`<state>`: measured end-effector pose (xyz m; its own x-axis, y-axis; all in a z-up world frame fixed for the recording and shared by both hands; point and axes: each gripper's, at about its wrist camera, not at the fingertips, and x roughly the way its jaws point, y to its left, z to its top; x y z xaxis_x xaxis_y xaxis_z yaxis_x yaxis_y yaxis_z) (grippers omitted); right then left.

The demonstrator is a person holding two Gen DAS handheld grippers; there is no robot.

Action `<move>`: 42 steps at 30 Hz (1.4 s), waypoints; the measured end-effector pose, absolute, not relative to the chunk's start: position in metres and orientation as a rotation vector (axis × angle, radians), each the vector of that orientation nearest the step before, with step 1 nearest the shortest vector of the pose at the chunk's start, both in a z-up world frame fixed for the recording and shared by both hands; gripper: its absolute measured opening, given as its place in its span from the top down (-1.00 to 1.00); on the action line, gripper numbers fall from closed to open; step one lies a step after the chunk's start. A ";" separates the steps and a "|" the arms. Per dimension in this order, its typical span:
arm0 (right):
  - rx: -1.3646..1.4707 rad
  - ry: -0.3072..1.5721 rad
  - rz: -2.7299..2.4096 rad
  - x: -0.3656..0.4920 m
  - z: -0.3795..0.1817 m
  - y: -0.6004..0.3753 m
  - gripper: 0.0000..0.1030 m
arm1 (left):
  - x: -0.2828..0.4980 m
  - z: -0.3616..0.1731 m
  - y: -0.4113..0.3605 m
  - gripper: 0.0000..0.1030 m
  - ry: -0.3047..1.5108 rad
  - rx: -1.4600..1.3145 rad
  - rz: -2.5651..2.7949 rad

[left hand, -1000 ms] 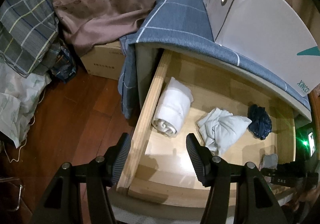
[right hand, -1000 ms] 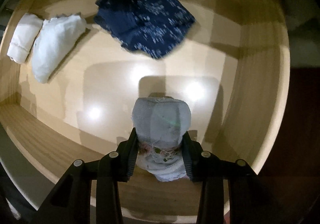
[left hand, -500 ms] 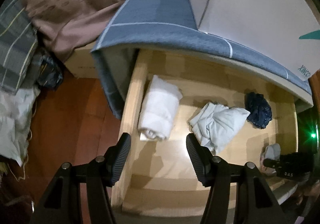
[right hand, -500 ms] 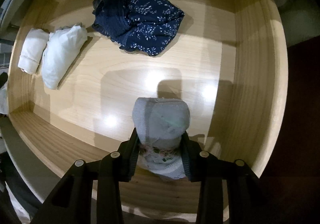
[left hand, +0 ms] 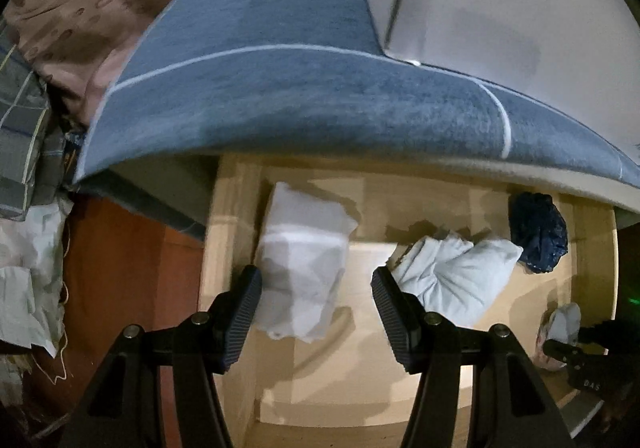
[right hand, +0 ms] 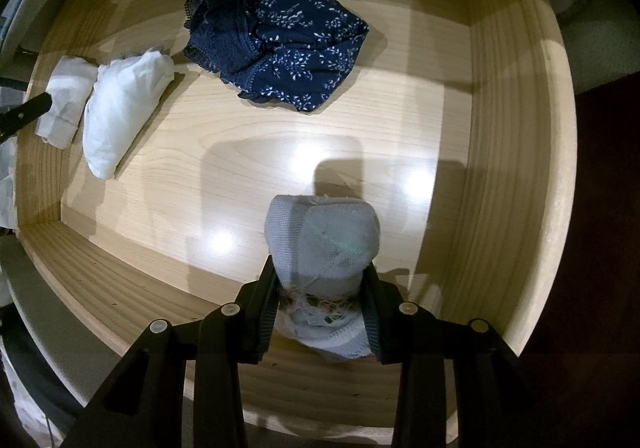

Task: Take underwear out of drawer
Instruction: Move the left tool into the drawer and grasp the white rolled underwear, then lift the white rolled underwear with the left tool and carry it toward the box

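The open wooden drawer holds a navy floral underwear, a crumpled white garment and a rolled white cloth. My right gripper is shut on a grey rolled underwear and holds it just above the drawer's front right corner. In the left wrist view my left gripper is open above the drawer's left end, with the rolled white cloth between its fingers and below them. The white garment, navy underwear and grey underwear show to its right.
A blue-grey blanket hangs over the cabinet top above the drawer. A white box stands on it. Red-brown wooden floor and piled bedding lie at the left.
My left gripper has moved forward and right over the drawer, now above the rolled white cloth. My right gripper has lifted the grey underwear slightly up and back.
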<state>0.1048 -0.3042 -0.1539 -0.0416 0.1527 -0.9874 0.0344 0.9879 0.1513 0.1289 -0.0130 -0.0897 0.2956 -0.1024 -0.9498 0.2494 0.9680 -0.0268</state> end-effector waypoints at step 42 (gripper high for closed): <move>0.157 1.609 0.097 0.101 -0.149 -0.302 0.33 | 0.061 -0.129 -0.030 0.21 1.576 0.369 -0.329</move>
